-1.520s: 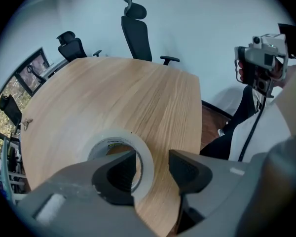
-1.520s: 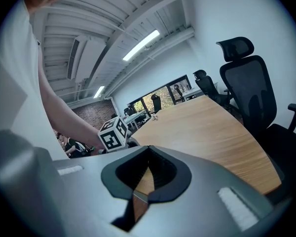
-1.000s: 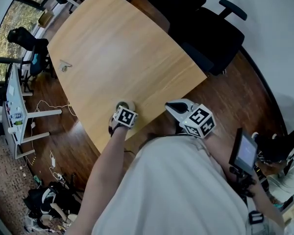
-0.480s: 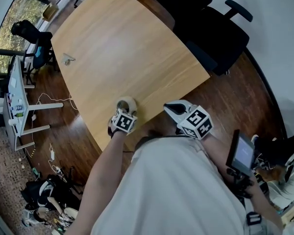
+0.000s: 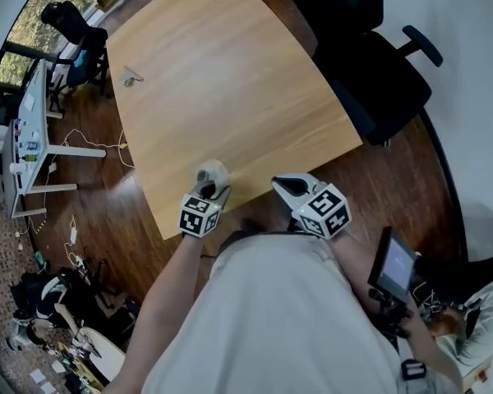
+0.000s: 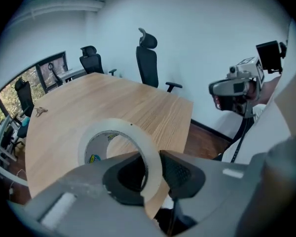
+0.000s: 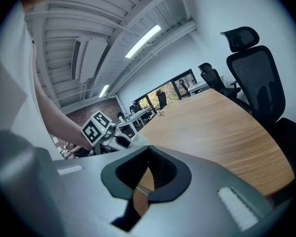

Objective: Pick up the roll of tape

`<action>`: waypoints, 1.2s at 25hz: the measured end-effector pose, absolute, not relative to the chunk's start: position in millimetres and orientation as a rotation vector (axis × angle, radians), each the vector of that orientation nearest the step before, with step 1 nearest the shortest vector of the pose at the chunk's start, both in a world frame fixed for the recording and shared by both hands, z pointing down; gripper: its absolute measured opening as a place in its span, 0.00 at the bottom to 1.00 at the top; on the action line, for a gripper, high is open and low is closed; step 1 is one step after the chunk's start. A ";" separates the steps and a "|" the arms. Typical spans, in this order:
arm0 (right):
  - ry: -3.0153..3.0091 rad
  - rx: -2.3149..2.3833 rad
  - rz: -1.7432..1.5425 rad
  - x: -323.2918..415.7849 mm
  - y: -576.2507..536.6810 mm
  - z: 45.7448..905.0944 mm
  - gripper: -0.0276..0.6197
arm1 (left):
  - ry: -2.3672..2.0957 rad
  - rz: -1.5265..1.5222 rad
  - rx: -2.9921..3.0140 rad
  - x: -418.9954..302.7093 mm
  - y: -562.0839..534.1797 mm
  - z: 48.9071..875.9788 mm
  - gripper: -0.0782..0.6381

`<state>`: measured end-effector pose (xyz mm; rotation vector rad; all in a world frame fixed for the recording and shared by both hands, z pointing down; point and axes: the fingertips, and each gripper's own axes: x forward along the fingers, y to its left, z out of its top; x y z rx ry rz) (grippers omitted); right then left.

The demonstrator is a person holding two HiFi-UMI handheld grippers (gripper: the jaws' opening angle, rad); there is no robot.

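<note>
The roll of clear tape stands on edge in my left gripper, just above the near edge of the wooden table. The jaws are shut on the roll's wall, one pad inside the hole and the other outside. The roll hangs clear of the tabletop. My right gripper hovers off the table's near right edge, shut with nothing between its pads. From the right gripper view, the left gripper's marker cube shows at the left.
A small bunch of keys lies at the table's far left. Black office chairs stand along the far right side. A screen on a stand is at my right. A white desk and floor clutter are at the left.
The left gripper has risen and tipped, lifting the tape roll off the table. The right gripper has drifted slightly sideways.
</note>
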<state>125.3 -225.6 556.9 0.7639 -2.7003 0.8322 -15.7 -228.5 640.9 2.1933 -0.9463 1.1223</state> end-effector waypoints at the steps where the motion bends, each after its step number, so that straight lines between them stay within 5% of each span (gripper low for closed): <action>1: -2.701 0.759 0.830 123.7 -226.0 556.3 0.05 | -0.952 1.084 2.214 -13.9 -225.1 634.6 0.24; 17: -2.697 0.765 0.725 107.3 -222.7 545.7 0.05 | -1.022 0.489 2.448 3.7 -207.3 561.1 0.24; 30: -2.750 0.688 0.519 4.3 -138.7 492.5 0.05 | -1.110 0.262 2.507 -94.6 -90.3 517.9 0.25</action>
